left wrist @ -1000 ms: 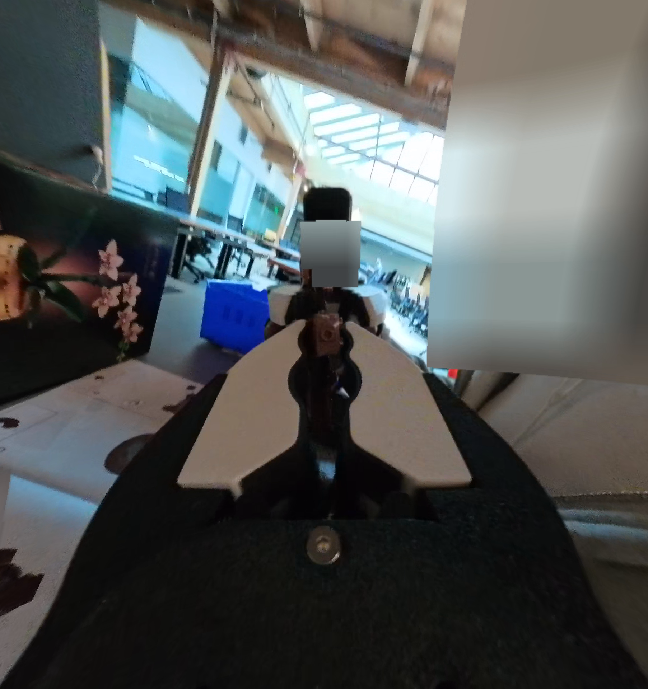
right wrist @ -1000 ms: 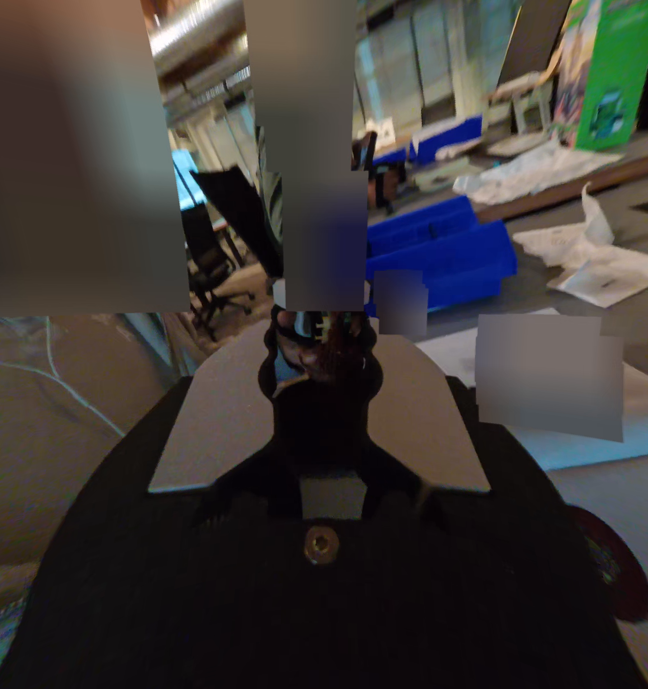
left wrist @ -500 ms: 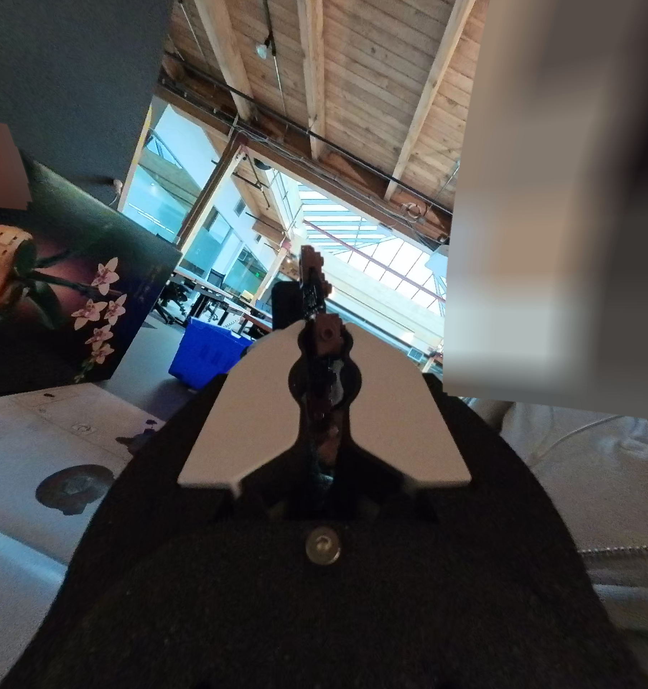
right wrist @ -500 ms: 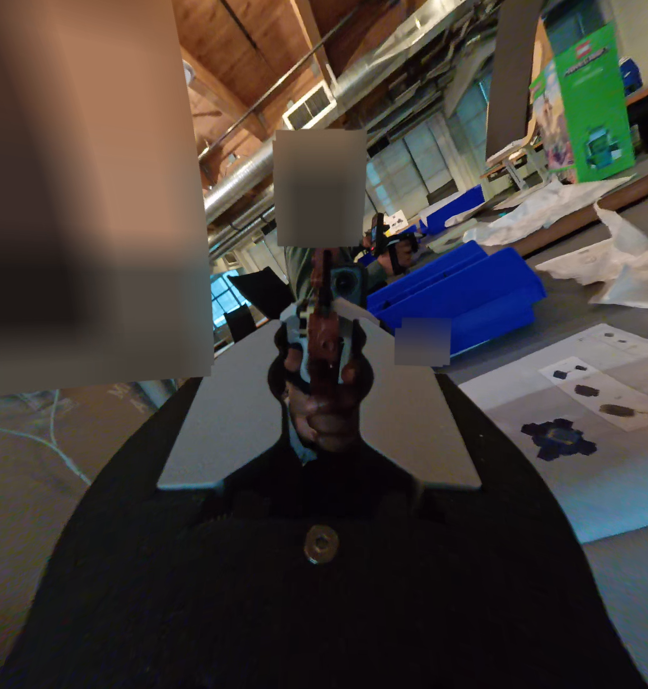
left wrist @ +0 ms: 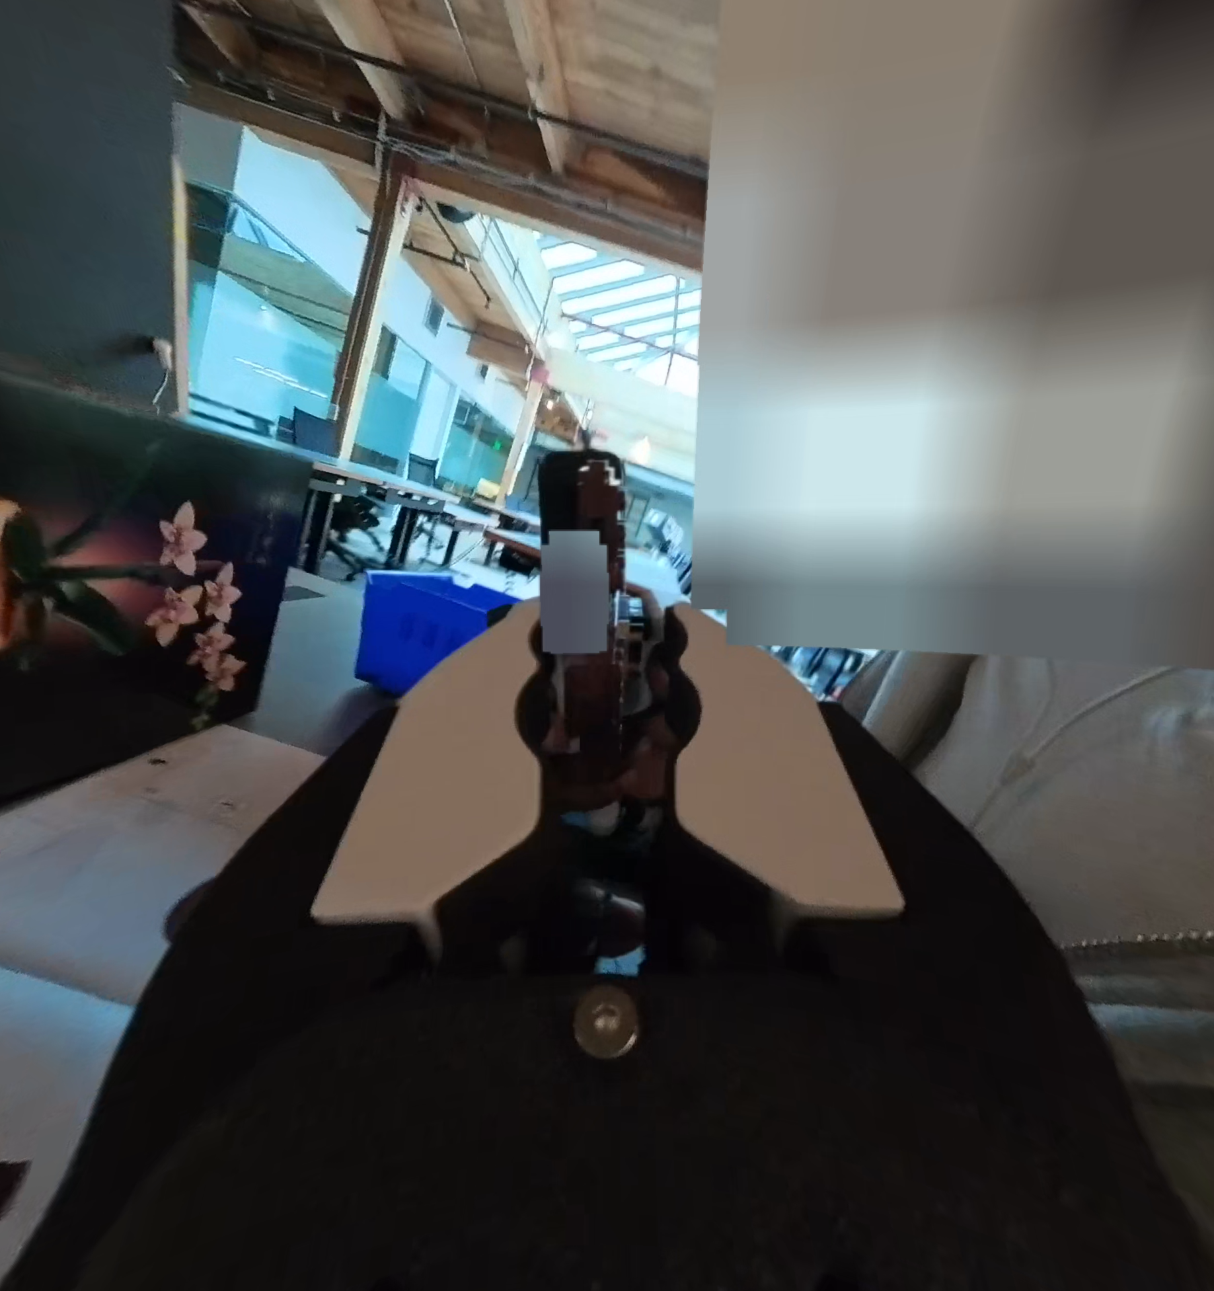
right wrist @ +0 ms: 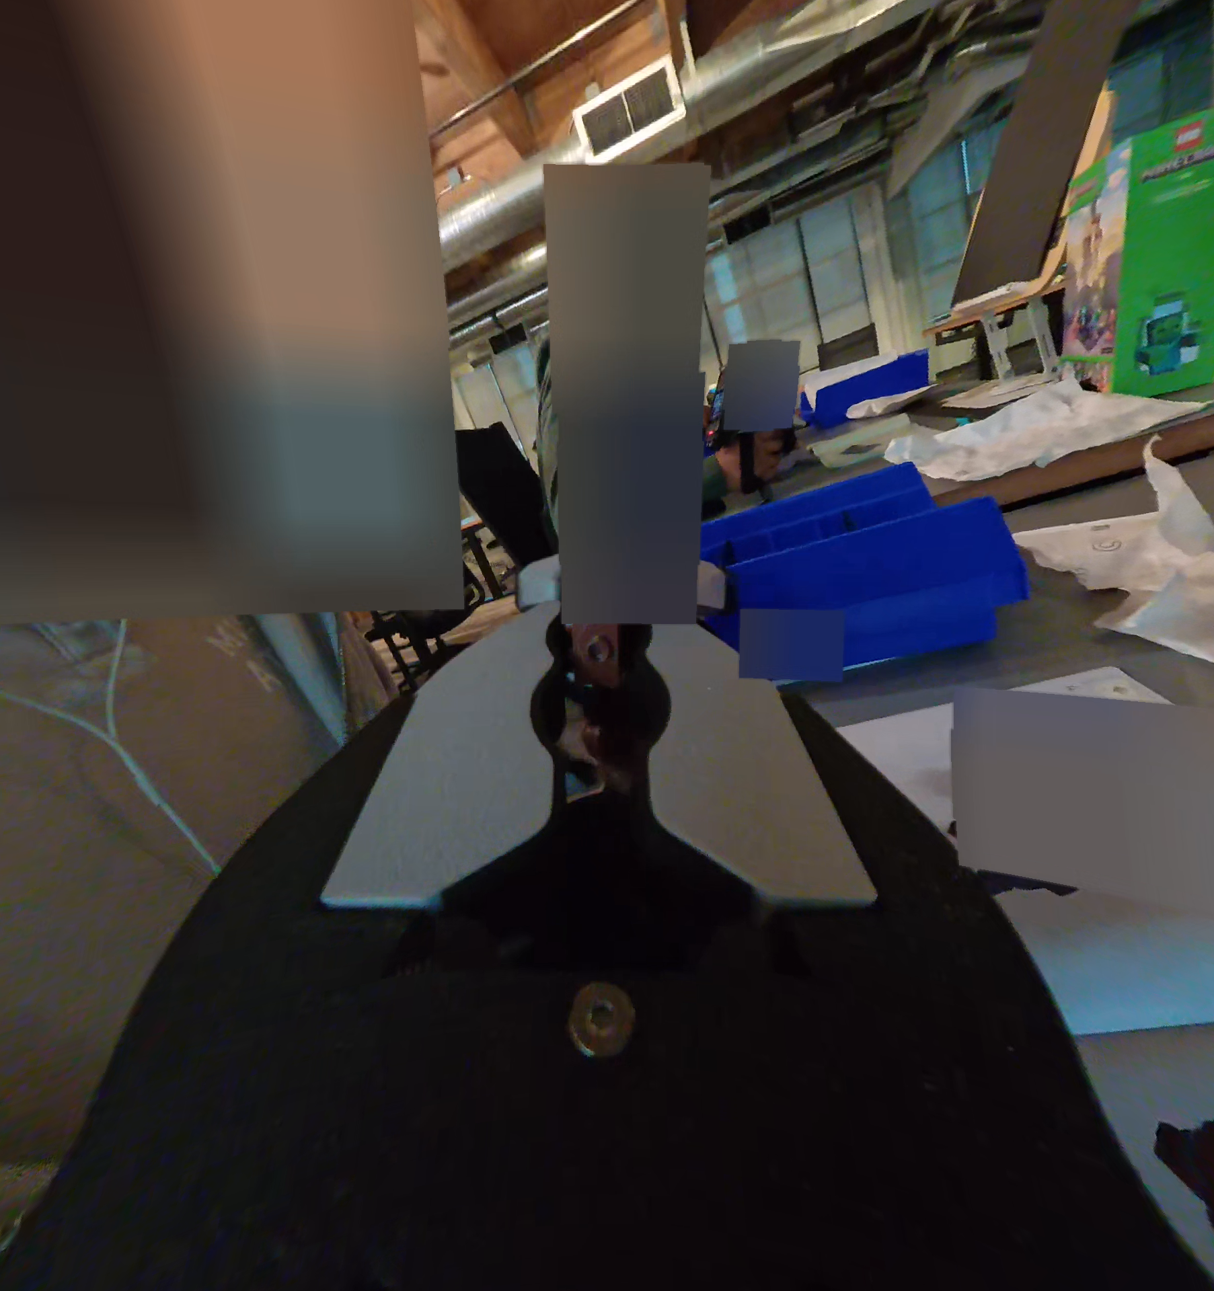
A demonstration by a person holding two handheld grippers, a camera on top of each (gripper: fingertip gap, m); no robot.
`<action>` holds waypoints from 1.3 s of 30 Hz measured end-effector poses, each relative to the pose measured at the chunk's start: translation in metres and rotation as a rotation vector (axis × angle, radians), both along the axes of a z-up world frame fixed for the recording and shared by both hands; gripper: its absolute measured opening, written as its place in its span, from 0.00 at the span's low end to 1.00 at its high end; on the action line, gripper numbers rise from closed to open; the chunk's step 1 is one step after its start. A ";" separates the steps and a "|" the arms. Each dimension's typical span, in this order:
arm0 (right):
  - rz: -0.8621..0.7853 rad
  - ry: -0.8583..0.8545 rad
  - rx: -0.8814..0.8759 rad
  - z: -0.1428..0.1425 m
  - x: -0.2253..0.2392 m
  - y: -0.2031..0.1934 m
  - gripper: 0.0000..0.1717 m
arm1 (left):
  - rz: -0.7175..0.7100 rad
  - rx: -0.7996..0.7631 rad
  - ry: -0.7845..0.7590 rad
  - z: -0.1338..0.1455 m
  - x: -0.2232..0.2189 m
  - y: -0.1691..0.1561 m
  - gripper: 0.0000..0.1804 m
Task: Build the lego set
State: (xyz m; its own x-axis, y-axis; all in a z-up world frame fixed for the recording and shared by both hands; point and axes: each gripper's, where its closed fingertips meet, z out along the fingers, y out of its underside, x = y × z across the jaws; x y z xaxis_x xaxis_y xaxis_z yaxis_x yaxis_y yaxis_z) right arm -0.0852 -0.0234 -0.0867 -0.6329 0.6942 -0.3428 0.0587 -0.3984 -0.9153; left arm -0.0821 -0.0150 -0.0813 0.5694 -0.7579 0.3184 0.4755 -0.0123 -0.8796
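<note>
Both grippers are raised and face each other, tip to tip. A thin reddish-brown brick-built piece stands on edge between the white fingers of my left gripper. Those fingers are spread wider than the piece and do not press on it. My right gripper is shut on the same brown piece, whose end has a round hole. The left gripper's white fingertips show just beyond it in the right wrist view. The right gripper's black body rises behind the piece in the left wrist view. Mosaic patches hide part of both.
A dark box with a flower picture and a blue bin stand to the left, above a printed sheet. Blue bins, crumpled white paper and a green box lie to the right. A person's grey jacket is close. The grippers are tip to tip, or close to it.
My right fingers came together on the brown piece. My left fingers, shut on it before, spread apart and let it go. Both views tilted.
</note>
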 end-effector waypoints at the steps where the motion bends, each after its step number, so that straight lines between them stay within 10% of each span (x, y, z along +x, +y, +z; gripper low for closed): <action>1: 0.009 0.006 0.003 0.001 0.001 -0.001 0.07 | 0.005 0.012 0.038 0.000 0.001 -0.001 0.10; 11: 0.029 -0.015 -0.073 -0.001 0.002 -0.001 0.07 | 0.043 0.030 0.110 0.002 0.004 -0.003 0.09; 19: 0.101 -0.311 -0.798 -0.024 -0.003 0.046 0.07 | 0.246 0.151 0.601 -0.028 -0.023 0.002 0.31; 30: 0.109 -0.444 -0.847 -0.033 -0.009 0.037 0.07 | 0.235 0.171 0.851 -0.051 -0.013 0.022 0.48; 39: 0.136 -0.473 -0.871 -0.038 -0.014 0.026 0.07 | 0.302 0.219 0.841 -0.053 -0.016 0.023 0.35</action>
